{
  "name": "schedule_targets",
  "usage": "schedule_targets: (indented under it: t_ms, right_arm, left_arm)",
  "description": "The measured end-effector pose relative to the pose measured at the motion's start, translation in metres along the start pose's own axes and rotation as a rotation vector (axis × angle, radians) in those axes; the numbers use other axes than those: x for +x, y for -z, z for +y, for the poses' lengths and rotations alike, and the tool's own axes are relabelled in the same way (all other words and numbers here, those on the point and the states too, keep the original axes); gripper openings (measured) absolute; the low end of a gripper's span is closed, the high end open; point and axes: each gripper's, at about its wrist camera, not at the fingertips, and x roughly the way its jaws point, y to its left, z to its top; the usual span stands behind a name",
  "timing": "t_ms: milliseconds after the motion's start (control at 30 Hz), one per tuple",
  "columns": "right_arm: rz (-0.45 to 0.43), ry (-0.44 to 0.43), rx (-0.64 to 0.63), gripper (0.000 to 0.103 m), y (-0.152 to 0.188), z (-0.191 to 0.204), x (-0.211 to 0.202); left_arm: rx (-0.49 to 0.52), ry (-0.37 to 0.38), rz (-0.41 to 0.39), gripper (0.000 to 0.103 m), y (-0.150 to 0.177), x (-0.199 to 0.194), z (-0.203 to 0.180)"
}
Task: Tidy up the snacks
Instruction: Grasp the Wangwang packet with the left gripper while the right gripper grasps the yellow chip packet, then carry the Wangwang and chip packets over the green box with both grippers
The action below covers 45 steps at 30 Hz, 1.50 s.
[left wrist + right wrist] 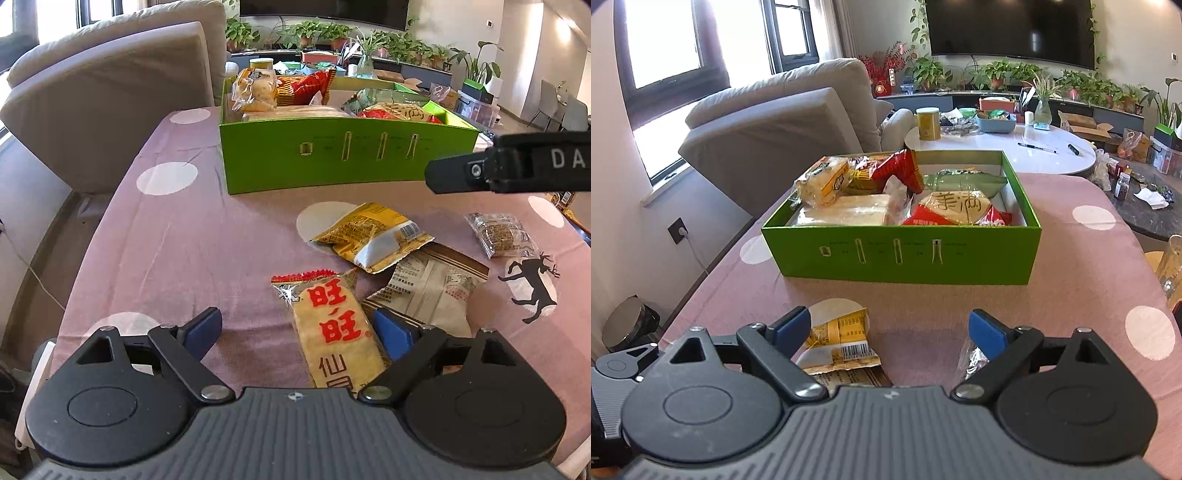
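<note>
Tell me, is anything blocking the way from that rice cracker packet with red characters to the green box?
Nothing visible. Only bare pink cloth lies between the yellow rice cracker packet with red characters and the green cardboard box. The open left gripper already straddles it.

The rice cracker packet (334, 332) (lower end) hides behind the left hand-held gripper (298, 334).

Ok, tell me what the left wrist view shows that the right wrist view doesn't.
Only the left wrist view: the rice cracker packet between the open left tool, and the beige packet. Only the right wrist view: the white round table and the television. Both: the green box of snacks, the yellow packet and the pink cloth.
</note>
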Motion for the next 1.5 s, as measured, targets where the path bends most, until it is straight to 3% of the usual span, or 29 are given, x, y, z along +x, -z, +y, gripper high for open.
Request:
schedule_targets:
  t_ms: [533,633,800,833,1067,1167,1200,1233,1333,1500]
  right_arm:
    - [0.095,0.017,-0.069,0.098,0.005,0.024,0.031]
    - [0.116,0.017,-0.123,0.099,0.004,0.033,0.040]
    - [0.158,0.022,-0.184,0.100,0.006,0.047,0.057]
    - [0.165,0.024,-0.190,0.100,0.006,0.048,0.060]
    - [0.206,0.067,-0.214,0.095,0.008,0.052,0.074]
    - [0.211,0.016,-0.186,0.094,0.007,0.048,0.071]
    - [0.209,-0.001,-0.184,0.089,0.005,0.048,0.068]
    - [0.208,0.018,-0.193,0.089,0.005,0.050,0.067]
    - [0.176,0.030,-0.201,0.087,0.004,0.050,0.059]
    - [0.120,-0.001,-0.166,0.087,-0.005,0.045,0.040]
  left_arm:
    - [0.008,0.021,-0.029,0.084,0.003,-0.003,0.014]
    - [0.011,0.027,-0.042,0.072,0.005,-0.005,0.017]
    - [0.008,0.056,-0.054,0.042,0.005,-0.009,0.026]
    - [0.006,0.060,-0.055,0.041,0.005,-0.010,0.026]
    - [0.008,0.065,-0.058,0.039,0.006,-0.010,0.028]
    - [0.006,0.067,-0.057,0.036,0.005,-0.011,0.028]
    - [0.000,0.070,-0.056,0.035,0.005,-0.012,0.028]
    - [-0.008,0.081,-0.058,0.035,0.004,-0.013,0.029]
    - [-0.020,0.109,-0.072,0.034,0.001,-0.018,0.031]
    - [-0.006,0.088,-0.097,0.034,-0.003,-0.026,0.027]
